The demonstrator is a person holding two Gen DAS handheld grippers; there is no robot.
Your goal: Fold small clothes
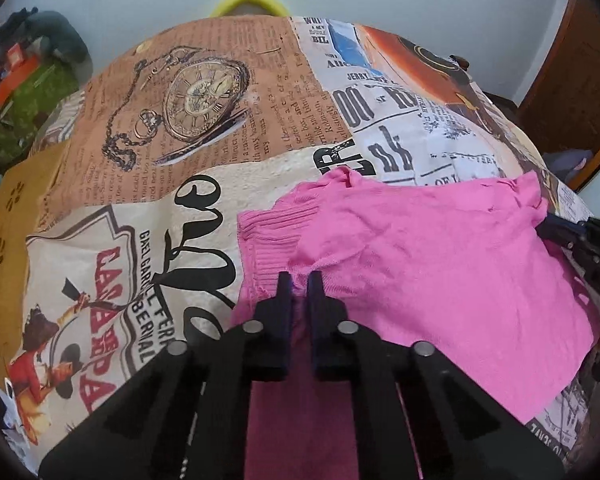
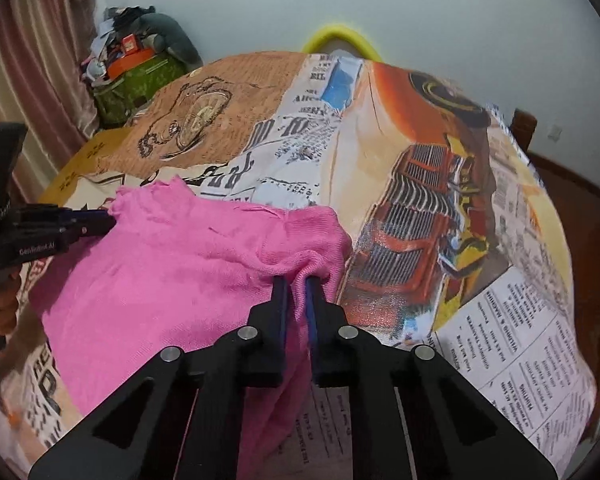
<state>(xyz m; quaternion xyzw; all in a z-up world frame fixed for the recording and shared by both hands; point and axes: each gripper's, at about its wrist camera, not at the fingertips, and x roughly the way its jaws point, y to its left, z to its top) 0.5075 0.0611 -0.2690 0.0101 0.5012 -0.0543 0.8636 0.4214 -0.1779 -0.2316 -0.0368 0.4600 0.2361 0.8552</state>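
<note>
Printed tablecloth (image 1: pixel 204 128) under pink garment (image 1: pixel 420 248) (gripper-pinched)

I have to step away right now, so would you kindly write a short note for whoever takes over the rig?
Left gripper: jaws shut on the pink garment at its ribbed edge.
Right gripper: jaws shut on the garment's opposite end, cloth bunched between them.
The garment lies spread on the printed tablecloth, held at both ends.
Done: both ends gripped.
Left: no neat fold shows yet; fold it and set it down.
</note>
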